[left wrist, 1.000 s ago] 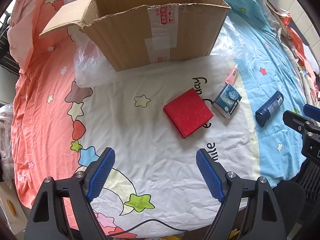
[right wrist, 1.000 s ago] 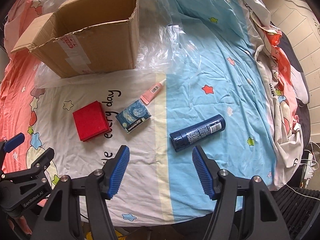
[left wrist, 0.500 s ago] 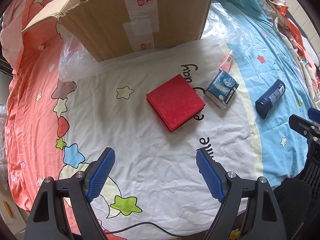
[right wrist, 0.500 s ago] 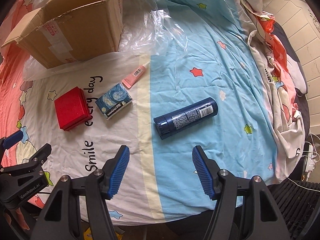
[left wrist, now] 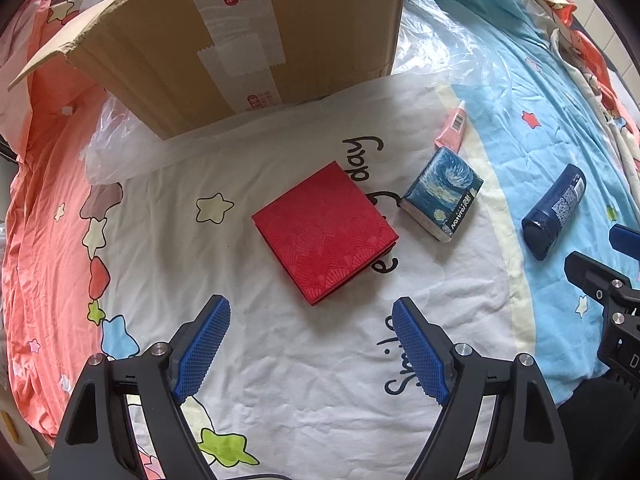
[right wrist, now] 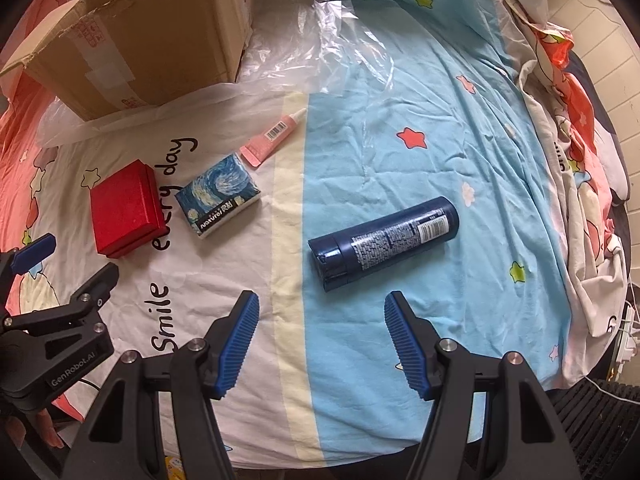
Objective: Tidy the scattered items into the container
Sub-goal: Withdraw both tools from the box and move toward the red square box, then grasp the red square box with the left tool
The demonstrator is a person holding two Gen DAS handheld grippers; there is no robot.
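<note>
While all four loose things lie out on the bed [left wrist: 280, 408], none of the tidying looks done as far as I can see: the cardboard box [left wrist: 256, 40] stands at the far side on a sheet of clear plastic [right wrist: 340, 40], and its inside is hidden from both views, so whether anything is already in it I cannot tell

Nearest the box is the pink tube [right wrist: 272, 136], just beside the starry-print tissue pack [right wrist: 218, 200]. The red box [left wrist: 326, 238] lies flat a little way from that pack, on the white part of the bedsheet, and the dark blue bottle [right wrist: 384, 238] lies on its side on the blue part, well apart from the rest

The left gripper [left wrist: 310, 350] hangs over the sheet with the red box just ahead of it; its jaws are released and wide, with nothing between them. The right gripper [right wrist: 320, 340] hangs with the blue bottle just ahead of it, jaws likewise released and empty, set somewhat narrower. Neither touches anything

My guess is that each hand is lining up on its own first item, red box for the left and bottle for the right. That leaves every pick-up and every drop into the box to do, tube and tissue pack included
</note>
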